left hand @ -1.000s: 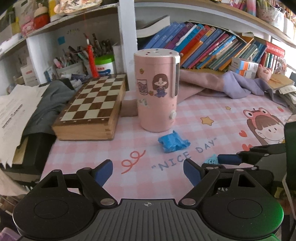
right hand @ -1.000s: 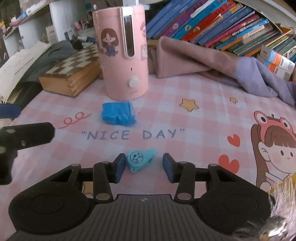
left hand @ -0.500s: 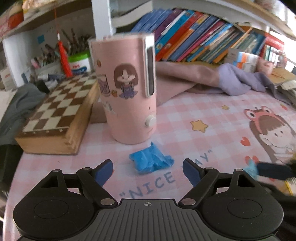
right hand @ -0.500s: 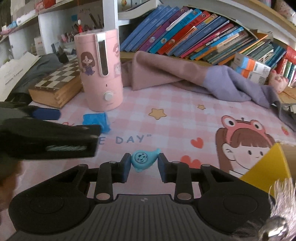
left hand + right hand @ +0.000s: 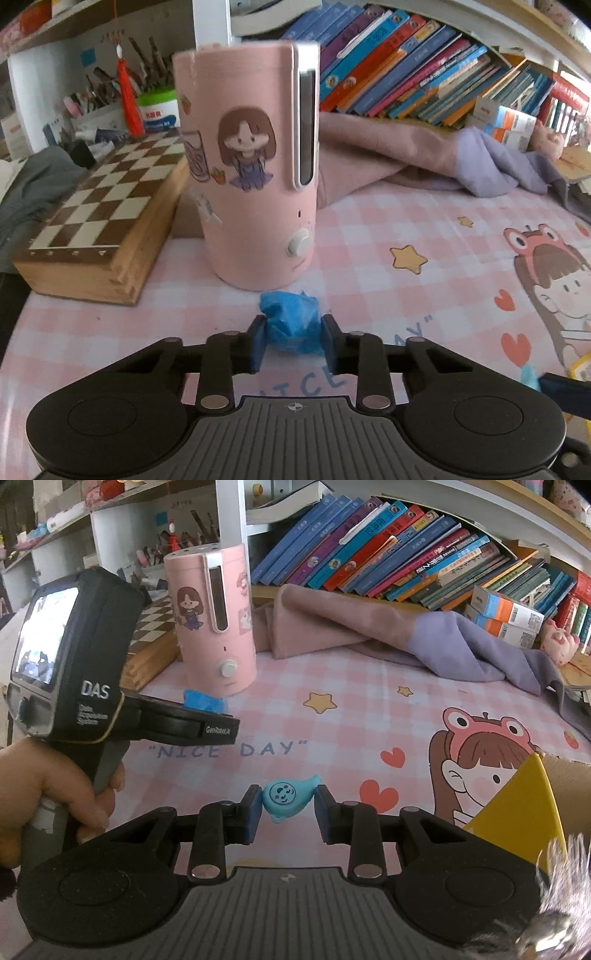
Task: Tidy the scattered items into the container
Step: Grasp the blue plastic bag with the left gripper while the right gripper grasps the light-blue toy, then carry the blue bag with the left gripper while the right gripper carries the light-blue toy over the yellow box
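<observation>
A crumpled blue wad (image 5: 288,310) lies on the pink checked mat just in front of a pink cylinder. My left gripper (image 5: 293,332) is shut on it, both pads pressing its sides. The right wrist view shows the same left gripper (image 5: 214,720), held by a hand, with the wad (image 5: 201,701) at its tip. My right gripper (image 5: 288,805) is shut on a small light-blue teardrop toy (image 5: 291,794) with a face, held above the mat. A yellow-and-cardboard box corner (image 5: 517,808) stands at the right.
The pink cylinder with a girl sticker (image 5: 255,166) stands right behind the wad. A wooden chessboard box (image 5: 99,206) lies to its left. Pink and purple cloth (image 5: 406,158) is heaped behind, below a shelf of books (image 5: 424,74).
My left gripper came forward and down to the blue wad and closed on it. My right gripper rose with the teardrop toy, and the box corner came into view on its right.
</observation>
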Action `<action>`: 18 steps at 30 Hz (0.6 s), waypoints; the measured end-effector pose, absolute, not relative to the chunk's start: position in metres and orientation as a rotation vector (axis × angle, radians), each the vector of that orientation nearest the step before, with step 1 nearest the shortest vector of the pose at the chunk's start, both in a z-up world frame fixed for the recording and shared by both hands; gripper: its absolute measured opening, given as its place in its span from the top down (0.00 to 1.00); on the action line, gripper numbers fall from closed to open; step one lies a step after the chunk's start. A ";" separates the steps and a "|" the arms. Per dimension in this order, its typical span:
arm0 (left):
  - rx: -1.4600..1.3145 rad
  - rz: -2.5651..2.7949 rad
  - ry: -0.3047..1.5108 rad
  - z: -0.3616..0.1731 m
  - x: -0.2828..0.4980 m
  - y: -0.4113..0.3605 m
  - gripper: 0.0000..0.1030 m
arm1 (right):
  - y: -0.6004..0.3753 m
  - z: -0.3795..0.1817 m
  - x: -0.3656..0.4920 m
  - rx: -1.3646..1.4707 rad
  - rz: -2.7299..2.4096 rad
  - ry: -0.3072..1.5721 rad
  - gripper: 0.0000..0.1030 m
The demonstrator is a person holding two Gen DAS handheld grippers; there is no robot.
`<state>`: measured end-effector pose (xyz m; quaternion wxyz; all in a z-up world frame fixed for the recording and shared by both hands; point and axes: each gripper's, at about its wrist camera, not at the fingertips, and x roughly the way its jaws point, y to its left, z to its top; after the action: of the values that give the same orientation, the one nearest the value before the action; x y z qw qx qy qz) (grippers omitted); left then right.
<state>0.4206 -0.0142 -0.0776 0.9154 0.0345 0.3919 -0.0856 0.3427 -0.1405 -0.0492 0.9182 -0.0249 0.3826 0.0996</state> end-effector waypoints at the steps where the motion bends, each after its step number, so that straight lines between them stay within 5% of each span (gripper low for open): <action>1: 0.064 -0.186 0.798 -0.072 0.416 -0.013 0.73 | -0.140 -0.048 0.342 -0.051 0.207 0.785 0.72; 18: 0.016 -0.245 0.691 -0.010 0.310 0.012 0.74 | -0.144 -0.017 0.301 -0.056 0.212 0.702 0.73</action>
<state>0.3096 0.0116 -0.0099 0.9335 0.0077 0.3380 -0.1196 0.3006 -0.1438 -0.0166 0.9331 -0.0275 0.3431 0.1038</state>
